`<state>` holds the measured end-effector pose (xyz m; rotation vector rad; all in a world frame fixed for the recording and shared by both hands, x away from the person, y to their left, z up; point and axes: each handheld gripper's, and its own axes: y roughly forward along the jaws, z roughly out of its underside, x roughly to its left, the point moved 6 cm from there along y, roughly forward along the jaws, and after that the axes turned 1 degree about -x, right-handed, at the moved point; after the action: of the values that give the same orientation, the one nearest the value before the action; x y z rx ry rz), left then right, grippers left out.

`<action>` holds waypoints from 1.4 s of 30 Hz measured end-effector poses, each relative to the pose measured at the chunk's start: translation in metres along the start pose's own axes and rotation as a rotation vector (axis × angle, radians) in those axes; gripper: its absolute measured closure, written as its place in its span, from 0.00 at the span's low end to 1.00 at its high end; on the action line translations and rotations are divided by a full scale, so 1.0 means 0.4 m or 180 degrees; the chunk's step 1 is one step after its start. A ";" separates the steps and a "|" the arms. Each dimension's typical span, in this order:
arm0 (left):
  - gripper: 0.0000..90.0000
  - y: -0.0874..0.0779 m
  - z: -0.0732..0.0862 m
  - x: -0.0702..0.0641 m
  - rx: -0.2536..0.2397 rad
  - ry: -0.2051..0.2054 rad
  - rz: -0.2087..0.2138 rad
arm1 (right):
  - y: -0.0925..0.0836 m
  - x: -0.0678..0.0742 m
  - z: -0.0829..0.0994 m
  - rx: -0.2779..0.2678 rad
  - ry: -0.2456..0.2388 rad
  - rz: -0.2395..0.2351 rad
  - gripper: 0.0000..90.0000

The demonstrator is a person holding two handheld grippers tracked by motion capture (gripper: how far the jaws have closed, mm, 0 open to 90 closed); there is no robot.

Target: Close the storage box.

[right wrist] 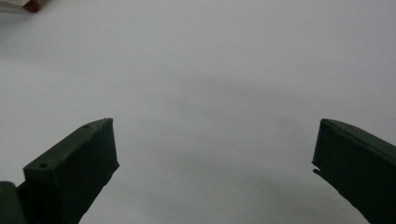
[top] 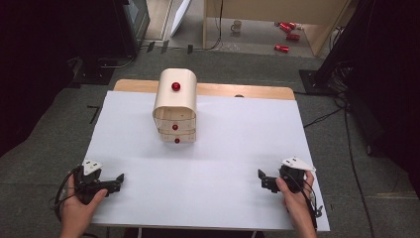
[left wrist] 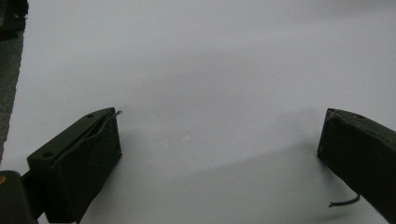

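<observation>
We see a cream-coloured drawer chest [top: 175, 105] with three glossy red knobs [top: 176, 86], well ahead of both pairs of jaws. The counter [top: 223, 163] under the jaws is plain white, unpatterned, with a light wood strip [top: 237, 90] along its far edge. The left gripper [top: 117, 180] is black with a pale grey plate on top; its jaws look dark, almost olive-black, in the left gripper view. The right gripper [top: 261, 176] is likewise black with a pale grey plate. Beyond the counter, the floor [top: 64, 114] is dull grey-green, and red cans [top: 286, 34] lie on it.
</observation>
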<state>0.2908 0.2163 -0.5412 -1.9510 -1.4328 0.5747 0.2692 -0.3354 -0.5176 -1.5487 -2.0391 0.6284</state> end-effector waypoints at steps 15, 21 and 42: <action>0.00 0.000 0.000 0.000 0.0000 0.0000 -0.0001 | -0.072 -0.145 0.062 -0.0002 0.0220 0.0365 0.00; 0.00 0.000 0.000 0.000 -0.0001 -0.0004 0.0001 | -0.078 -0.167 0.095 0.0117 0.0165 0.0420 0.00; 0.00 0.000 0.000 0.000 0.0002 -0.0001 0.0003 | -0.061 -0.169 0.120 0.0199 0.0007 0.0437 0.00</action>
<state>0.2909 0.2163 -0.5412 -1.9513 -1.4319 0.5758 0.2361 -0.4096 -0.5465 -1.6617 -1.9050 0.7345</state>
